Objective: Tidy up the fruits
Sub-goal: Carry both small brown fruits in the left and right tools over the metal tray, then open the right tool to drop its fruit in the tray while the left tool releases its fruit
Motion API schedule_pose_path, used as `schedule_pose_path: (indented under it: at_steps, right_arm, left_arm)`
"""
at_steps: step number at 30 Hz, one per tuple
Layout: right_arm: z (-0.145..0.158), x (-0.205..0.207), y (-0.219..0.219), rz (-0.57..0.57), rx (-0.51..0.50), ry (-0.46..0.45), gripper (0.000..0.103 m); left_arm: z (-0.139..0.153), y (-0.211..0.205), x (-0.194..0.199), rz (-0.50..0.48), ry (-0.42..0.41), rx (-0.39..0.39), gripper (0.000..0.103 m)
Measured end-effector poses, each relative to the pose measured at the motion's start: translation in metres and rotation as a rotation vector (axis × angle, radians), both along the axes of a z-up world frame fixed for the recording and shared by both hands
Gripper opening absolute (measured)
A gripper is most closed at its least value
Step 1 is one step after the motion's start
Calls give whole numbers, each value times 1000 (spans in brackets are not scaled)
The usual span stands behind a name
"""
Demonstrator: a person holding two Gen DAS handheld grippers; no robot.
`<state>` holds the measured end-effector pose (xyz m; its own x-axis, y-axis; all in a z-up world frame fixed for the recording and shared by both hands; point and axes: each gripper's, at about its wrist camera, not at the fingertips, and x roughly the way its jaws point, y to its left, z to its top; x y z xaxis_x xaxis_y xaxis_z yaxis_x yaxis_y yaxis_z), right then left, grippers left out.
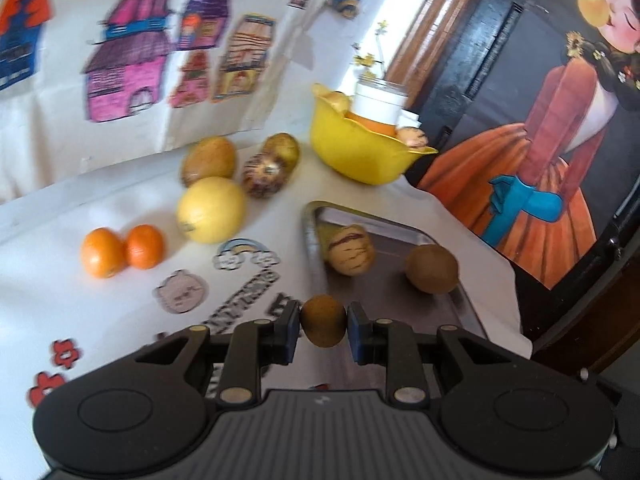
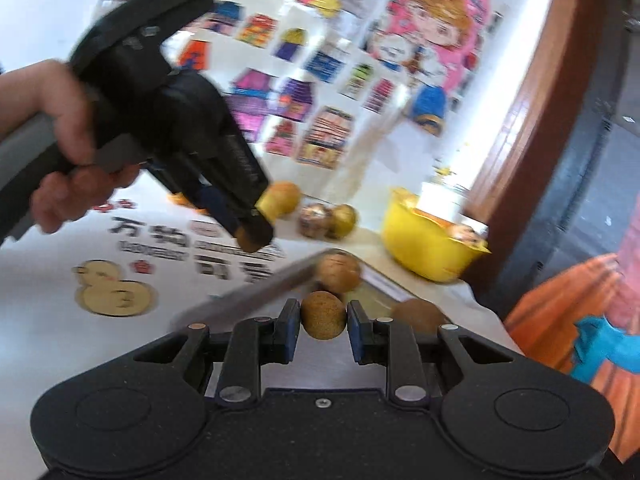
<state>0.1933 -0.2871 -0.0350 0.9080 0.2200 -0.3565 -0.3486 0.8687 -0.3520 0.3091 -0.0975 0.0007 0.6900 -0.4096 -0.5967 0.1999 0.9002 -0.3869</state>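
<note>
Two brown kiwis are pinched off the table, one (image 1: 323,321) in each hand-held gripper, the other (image 2: 323,314) above the metal tray (image 1: 404,228) holding a kiwi (image 1: 431,268) and striped melon (image 1: 350,249).

A home setting, perhaps a child's room or play corner, is suggested. Coloured-in drawings of houses (image 1: 128,52) are pinned across the white wall, a cartoon-printed cloth (image 1: 224,280) is spread over the counter, and a painted figure poster (image 1: 560,128) is hung beside a wooden door frame (image 1: 436,12).
</note>
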Motion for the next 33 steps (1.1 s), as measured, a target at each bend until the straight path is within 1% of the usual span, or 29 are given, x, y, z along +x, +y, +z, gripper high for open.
schedule_pose_path:
  at_steps: [2, 7, 10, 15, 23, 28, 33]
  right_arm:
    - [1, 8, -12, -27, 9, 6, 27]
    - [-3, 32, -32, -88, -27, 14, 27]
    - [-9, 50, -43, -122, -10, 44, 27]
    - [-20, 71, -54, -166, 11, 83, 27]
    - [-34, 94, -60, -189, 30, 144, 27]
    - [-37, 100, -61, -194, 33, 160, 27]
    - [-38, 100, -61, -200, 33, 163, 27]
  left_arm:
    - [0, -9, 5, -17, -3, 1, 28]
    - [-3, -29, 20, -62, -27, 22, 28]
    - [-8, -41, 30, -84, -29, 27, 28]
    - [-20, -52, 44, -100, -8, 36, 28]
    - [-30, -62, 55, -114, -16, 54, 28]
    - [-33, -66, 56, -123, -16, 96, 28]
    - [-34, -65, 58, -118, -9, 96, 28]
